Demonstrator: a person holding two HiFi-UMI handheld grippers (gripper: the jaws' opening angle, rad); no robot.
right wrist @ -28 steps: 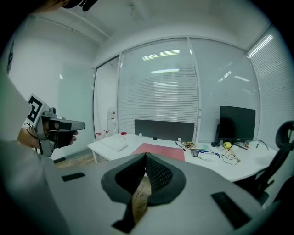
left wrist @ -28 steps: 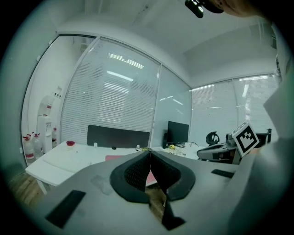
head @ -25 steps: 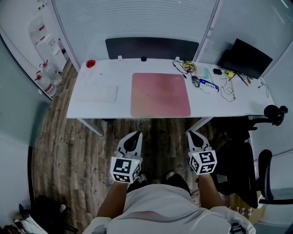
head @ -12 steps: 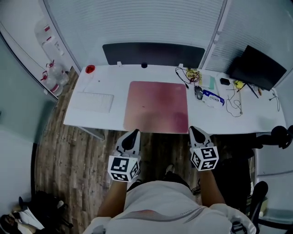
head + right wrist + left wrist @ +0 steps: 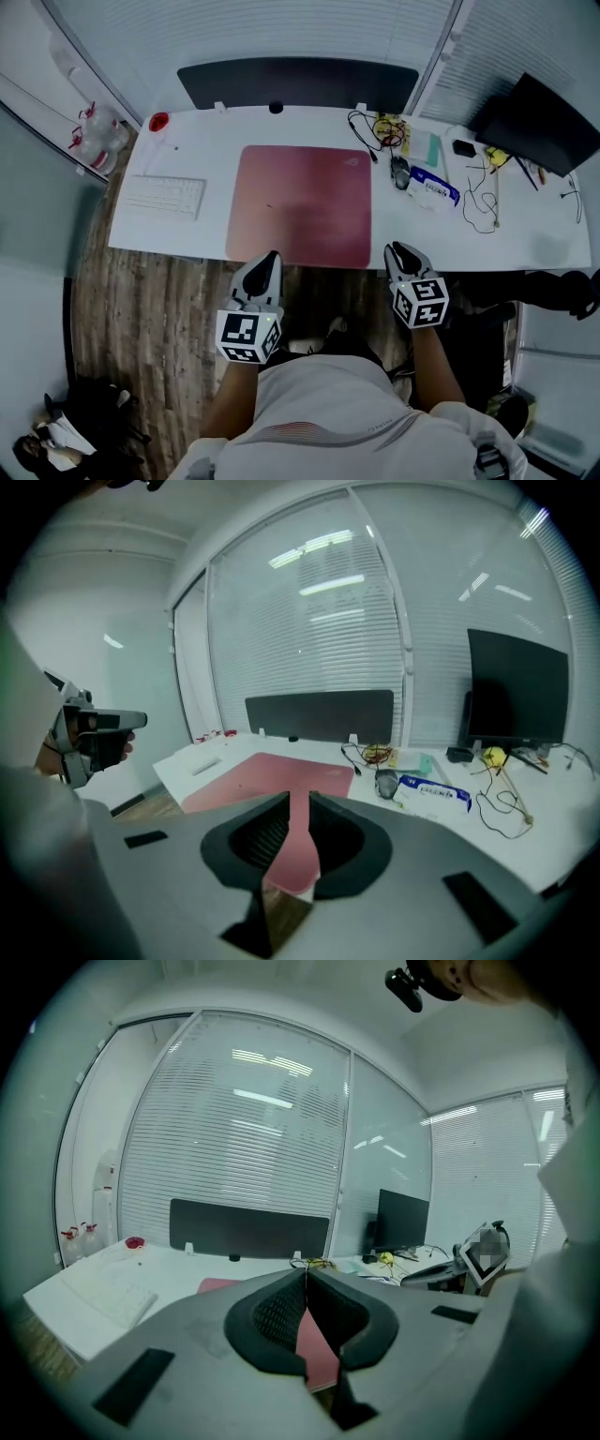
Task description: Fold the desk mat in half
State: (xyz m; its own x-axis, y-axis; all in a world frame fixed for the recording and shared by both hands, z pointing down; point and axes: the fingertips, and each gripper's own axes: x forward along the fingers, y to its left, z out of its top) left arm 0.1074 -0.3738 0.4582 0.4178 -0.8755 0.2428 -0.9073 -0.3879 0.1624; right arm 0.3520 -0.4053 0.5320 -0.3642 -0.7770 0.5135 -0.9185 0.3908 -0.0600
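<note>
A pink desk mat (image 5: 300,204) lies flat in the middle of the white desk (image 5: 202,141), its near edge at the desk's front edge. My left gripper (image 5: 269,255) hovers just short of the mat's near left corner, shut and holding nothing. In the left gripper view its tips (image 5: 306,1273) touch, and the mat (image 5: 314,1349) shows behind them. My right gripper (image 5: 398,247) hangs just off the mat's near right corner. Its jaws (image 5: 299,797) have just been opening and stand a narrow gap apart with nothing between them. The mat (image 5: 267,772) lies ahead of them.
A white keyboard (image 5: 164,196) lies left of the mat and a red object (image 5: 159,122) sits at the back left. Right of the mat are tangled cables (image 5: 380,129), a mouse (image 5: 401,171), a blue-white packet (image 5: 432,187) and a monitor (image 5: 561,111). A dark partition (image 5: 298,82) backs the desk.
Both grippers have come forward from over the floor to the desk's front edge, and the desk now sits closer in the head view.
</note>
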